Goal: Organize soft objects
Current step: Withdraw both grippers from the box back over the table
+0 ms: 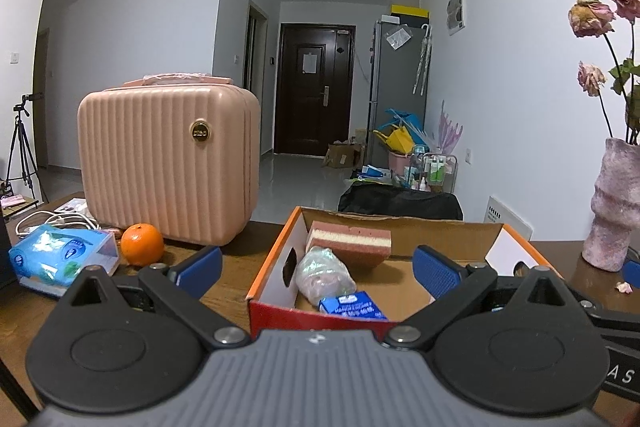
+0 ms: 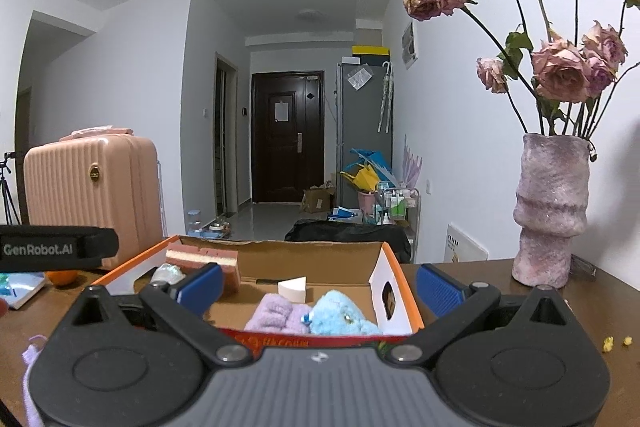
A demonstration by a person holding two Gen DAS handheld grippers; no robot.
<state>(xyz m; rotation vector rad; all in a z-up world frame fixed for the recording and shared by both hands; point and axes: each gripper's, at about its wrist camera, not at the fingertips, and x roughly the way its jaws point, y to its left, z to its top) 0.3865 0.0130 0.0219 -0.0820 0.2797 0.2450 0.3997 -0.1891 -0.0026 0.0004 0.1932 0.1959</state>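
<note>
With both the left hand-held gripper and the right hand-held gripper held wide open and empty above the orange box, a between-picks pause is judged, the tissue pack left on the worktop likely being called for next.

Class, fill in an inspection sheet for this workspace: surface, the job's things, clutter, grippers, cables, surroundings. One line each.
Surface: dark wooden table; crumbs near its right edge.
Job's things: orange-rimmed box holds layered sponge, bagged item, blue packet, purple cloth, blue plush.
Clutter: orange, tissue pack, pink case, vase.
Grippers: left gripper and right gripper open, empty.
Cables: white cords beside the case.
Surroundings: hallway, dark door.
</note>
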